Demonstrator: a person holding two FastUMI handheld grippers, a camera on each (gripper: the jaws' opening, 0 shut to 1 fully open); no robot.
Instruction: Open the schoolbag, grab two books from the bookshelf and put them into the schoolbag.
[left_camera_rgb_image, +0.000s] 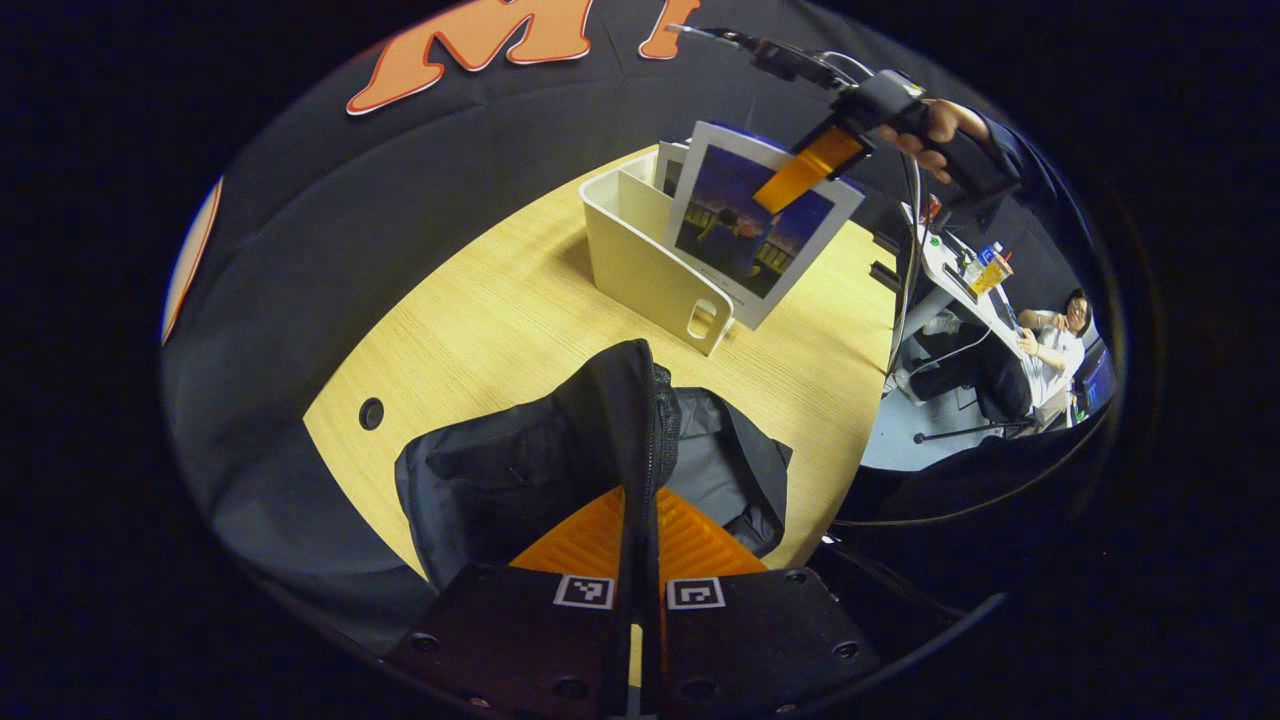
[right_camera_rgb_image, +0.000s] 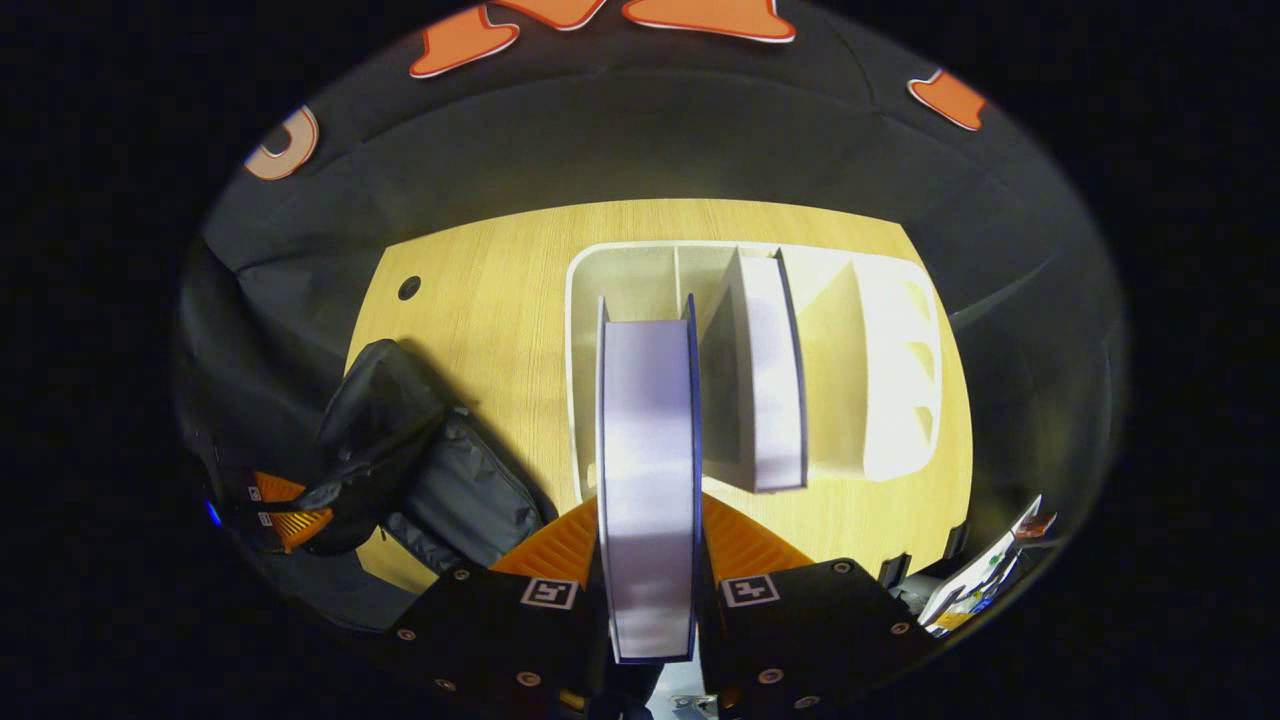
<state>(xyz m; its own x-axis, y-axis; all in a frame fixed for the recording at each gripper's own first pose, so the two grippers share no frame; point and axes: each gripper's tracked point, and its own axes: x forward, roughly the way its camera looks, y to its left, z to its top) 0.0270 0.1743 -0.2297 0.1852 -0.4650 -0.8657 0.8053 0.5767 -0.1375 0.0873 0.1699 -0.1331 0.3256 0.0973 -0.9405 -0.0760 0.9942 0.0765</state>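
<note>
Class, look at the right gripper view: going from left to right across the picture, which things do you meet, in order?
left gripper → schoolbag → held book → second book → bookshelf

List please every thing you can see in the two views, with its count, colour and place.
Table: one, light wood, under everything.
Bookshelf: one, cream, on the table.
Books: two; one with a picture cover, held by the right gripper above the bookshelf; one standing in the bookshelf.
Schoolbag: one, black, near table edge, flap held up.
Left gripper: shut on the schoolbag flap.
Right gripper: shut on the book.
Hand: holding the right gripper.
</note>
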